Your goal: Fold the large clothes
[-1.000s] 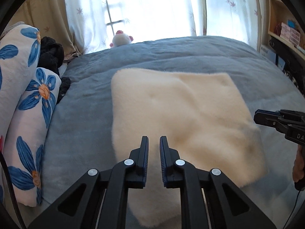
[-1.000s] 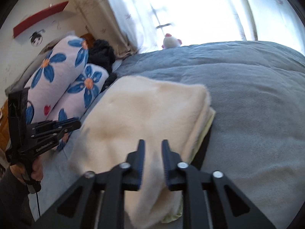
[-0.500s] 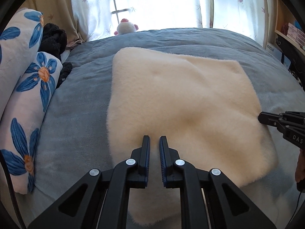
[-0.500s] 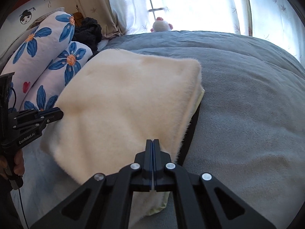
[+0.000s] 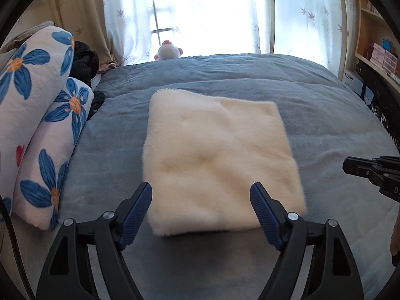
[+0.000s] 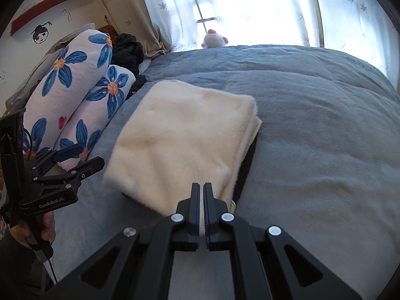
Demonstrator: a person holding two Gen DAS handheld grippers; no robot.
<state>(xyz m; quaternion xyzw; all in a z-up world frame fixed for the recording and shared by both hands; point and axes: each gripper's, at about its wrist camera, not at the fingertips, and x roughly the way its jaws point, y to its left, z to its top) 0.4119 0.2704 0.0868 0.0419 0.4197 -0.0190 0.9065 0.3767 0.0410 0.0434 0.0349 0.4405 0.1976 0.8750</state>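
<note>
Fleece (image 5: 215, 160) lay folded on bed (image 5: 325, 115): soft, light, floppy; best pinched at near corners. Left tool (image 5: 201, 195) gaped empty before it; right tool (image 6: 201, 190) nearly closed, empty.

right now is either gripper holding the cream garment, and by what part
Nothing is held. The left gripper is open, short of the folded cream garment; the right gripper is nearly shut with nothing between its fingers.

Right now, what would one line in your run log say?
garment: cream fleece folded flat on grey bed | left claw: open, empty, above near edge | right claw: nearly shut, empty | stage: fold looks done
</note>
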